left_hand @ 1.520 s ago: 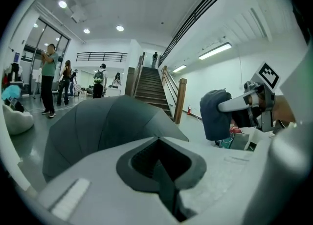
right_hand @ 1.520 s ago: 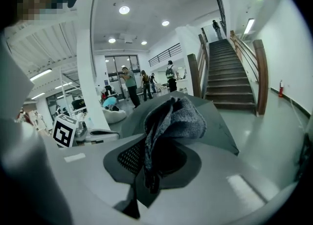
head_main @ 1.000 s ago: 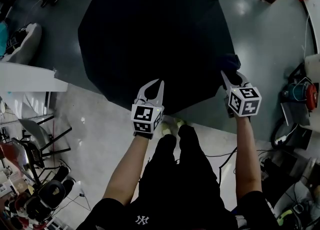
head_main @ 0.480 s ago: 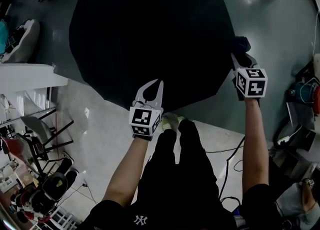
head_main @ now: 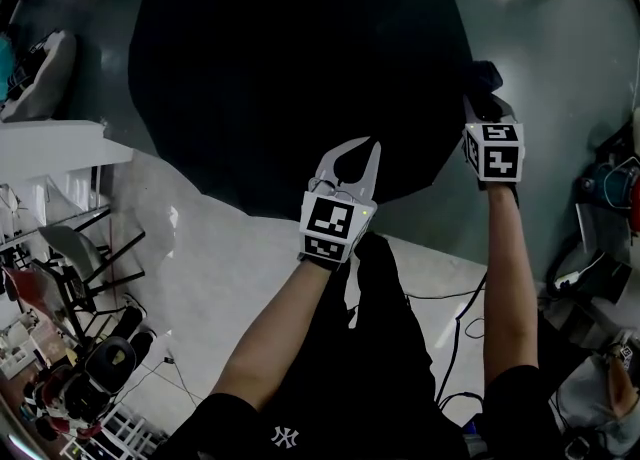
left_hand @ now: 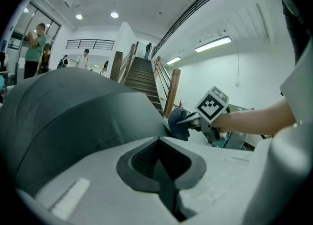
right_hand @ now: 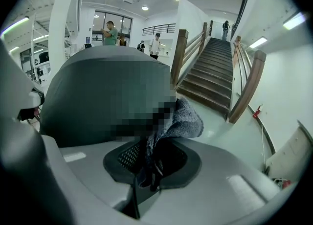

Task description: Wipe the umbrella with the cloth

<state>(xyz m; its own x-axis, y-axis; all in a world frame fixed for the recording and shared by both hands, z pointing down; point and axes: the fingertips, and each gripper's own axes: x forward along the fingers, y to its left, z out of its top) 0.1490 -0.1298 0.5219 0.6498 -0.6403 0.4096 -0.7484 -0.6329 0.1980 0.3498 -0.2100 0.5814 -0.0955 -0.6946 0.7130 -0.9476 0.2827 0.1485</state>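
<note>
A large black open umbrella (head_main: 290, 58) rests on the floor ahead of me. Over its near edge hangs my left gripper (head_main: 362, 144), jaws shut, with nothing seen between them. My right gripper (head_main: 482, 108) is at the umbrella's right rim, shut on a dark blue cloth (head_main: 484, 78). In the left gripper view the canopy (left_hand: 73, 116) fills the left side. Past my left gripper (left_hand: 157, 143) the cloth (left_hand: 178, 123) sits against the umbrella's edge. In the right gripper view the cloth (right_hand: 183, 116) bunches out of my right gripper (right_hand: 154, 155) against the canopy (right_hand: 107, 87).
A white shelf unit (head_main: 50, 148) and cluttered gear (head_main: 70, 388) stand to the left. Cables (head_main: 450, 318) and equipment (head_main: 600, 188) lie to the right. A wooden staircase (right_hand: 215, 67) rises behind the umbrella, and people (right_hand: 110, 33) stand far off.
My left gripper has moved right and forward over the umbrella's near edge. The right gripper carried the cloth farther up the right rim a second ago and has hardly shifted since.
</note>
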